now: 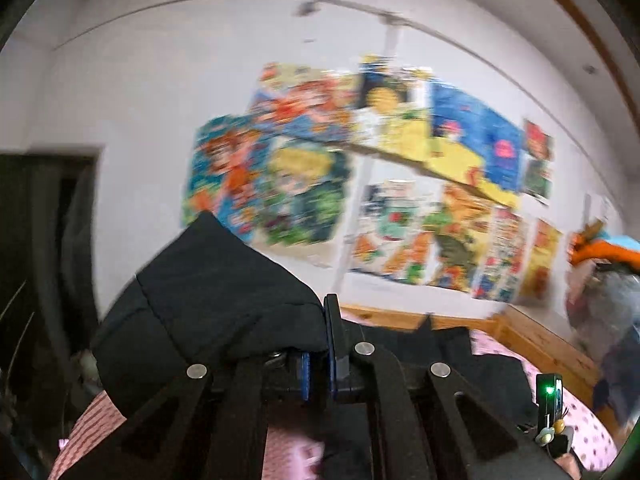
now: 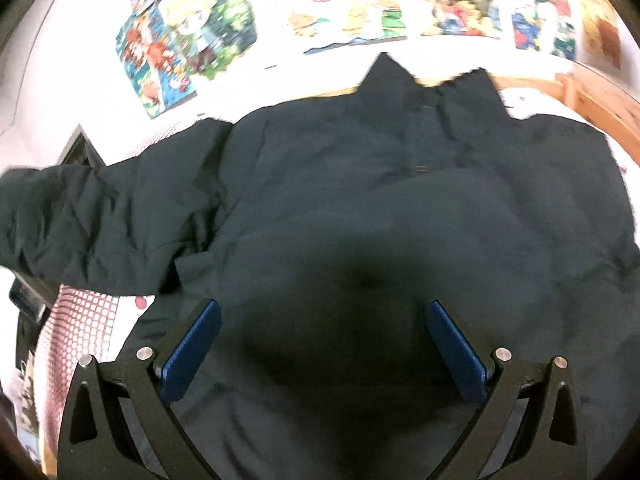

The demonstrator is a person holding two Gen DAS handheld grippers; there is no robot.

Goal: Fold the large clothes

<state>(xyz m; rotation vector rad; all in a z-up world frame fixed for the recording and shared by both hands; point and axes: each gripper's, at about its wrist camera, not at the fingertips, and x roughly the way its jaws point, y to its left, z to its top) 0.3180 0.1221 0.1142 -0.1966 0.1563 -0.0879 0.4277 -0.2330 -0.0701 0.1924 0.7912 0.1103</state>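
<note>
A large black jacket [image 2: 360, 200] lies spread on a bed with pink bedding [image 2: 88, 320], collar toward the far wall and its left sleeve [image 2: 100, 216] stretched out to the left. My right gripper [image 2: 324, 316] is open, its blue pads [image 2: 192, 344] wide apart just above the jacket's body. My left gripper [image 1: 318, 344] is shut on a fold of the black jacket [image 1: 208, 304], which bunches up over its left finger and is lifted off the bed. The rest of the jacket shows low in the left wrist view [image 1: 460, 356].
A white wall with colourful posters [image 1: 360, 168] stands behind the bed. A wooden bed frame [image 1: 532, 336] runs along the far and right sides. A dark doorway [image 1: 44, 240] is at the left. The left wrist view is motion-blurred.
</note>
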